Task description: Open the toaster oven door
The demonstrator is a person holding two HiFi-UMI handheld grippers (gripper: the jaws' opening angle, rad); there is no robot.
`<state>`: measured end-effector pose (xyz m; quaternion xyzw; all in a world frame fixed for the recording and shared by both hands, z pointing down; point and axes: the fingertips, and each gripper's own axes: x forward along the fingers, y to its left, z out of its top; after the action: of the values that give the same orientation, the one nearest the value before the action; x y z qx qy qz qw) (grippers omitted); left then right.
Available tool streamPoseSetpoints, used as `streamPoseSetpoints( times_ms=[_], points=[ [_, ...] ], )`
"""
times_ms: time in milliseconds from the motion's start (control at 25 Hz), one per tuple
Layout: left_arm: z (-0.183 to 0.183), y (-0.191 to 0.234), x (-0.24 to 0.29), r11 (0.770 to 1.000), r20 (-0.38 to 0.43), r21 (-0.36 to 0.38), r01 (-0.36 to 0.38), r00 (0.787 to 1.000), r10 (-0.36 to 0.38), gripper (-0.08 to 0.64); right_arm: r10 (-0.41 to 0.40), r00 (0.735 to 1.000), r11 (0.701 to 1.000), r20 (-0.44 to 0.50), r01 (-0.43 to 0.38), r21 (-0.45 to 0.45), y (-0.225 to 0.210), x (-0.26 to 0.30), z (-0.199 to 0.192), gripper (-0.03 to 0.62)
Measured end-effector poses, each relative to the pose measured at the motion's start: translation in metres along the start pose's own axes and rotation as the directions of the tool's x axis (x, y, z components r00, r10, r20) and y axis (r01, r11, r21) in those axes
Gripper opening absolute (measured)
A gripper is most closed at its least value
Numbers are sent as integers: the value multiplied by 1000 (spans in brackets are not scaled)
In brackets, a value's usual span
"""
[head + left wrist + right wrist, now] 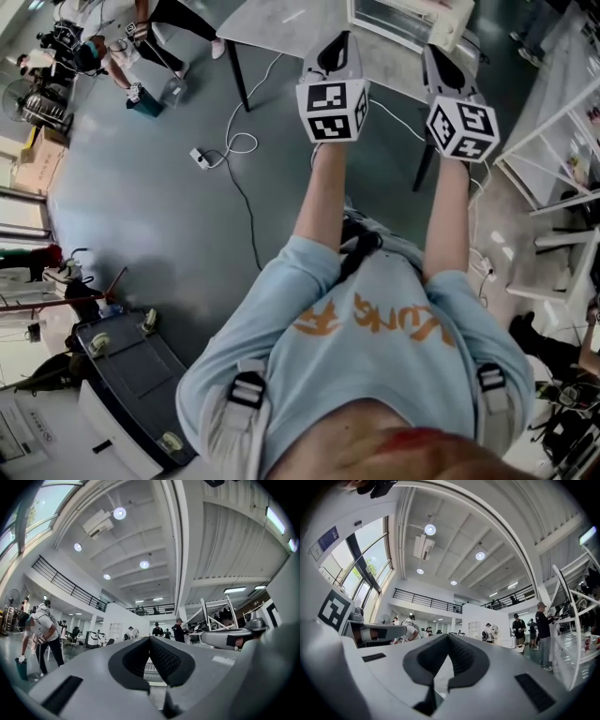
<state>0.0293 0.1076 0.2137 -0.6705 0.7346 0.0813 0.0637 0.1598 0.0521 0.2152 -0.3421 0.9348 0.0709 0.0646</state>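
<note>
The white toaster oven (405,17) stands on a pale table (281,21) at the top edge of the head view, and only its front part shows. Both arms reach forward toward it. My left gripper (339,42) hangs over the table's near edge, just left of the oven. My right gripper (434,54) is in front of the oven's right end. Neither touches the oven. In the left gripper view the left gripper (150,640) is shut and empty. The right gripper (448,637) is likewise shut on nothing. Both gripper cameras tilt up at the hall's ceiling.
A dark table leg (237,77) stands at the table's left. A power strip (200,157) with a trailing cable lies on the grey floor. A grey wheeled cart (131,370) is at the lower left and white shelving (553,141) at the right. People (112,42) stand at the far left.
</note>
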Motion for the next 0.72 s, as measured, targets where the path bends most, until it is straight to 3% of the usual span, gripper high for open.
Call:
streamPoseSetpoints(
  times_ms=[160, 360, 720],
  points=[
    [-20, 6, 47, 998, -31, 24, 50, 998, -49, 2, -25, 1000, 1000, -9, 25, 5, -18, 41, -17, -2],
    [-68, 35, 122, 997, -104, -14, 77, 992, -78, 2, -60, 994, 997, -89, 64, 37, -50, 109, -72, -2],
    [-161, 79, 263, 981, -261, -61, 184, 946, -194, 2, -133, 964, 986, -230, 152, 69, -102, 231, -165, -2]
  ],
)
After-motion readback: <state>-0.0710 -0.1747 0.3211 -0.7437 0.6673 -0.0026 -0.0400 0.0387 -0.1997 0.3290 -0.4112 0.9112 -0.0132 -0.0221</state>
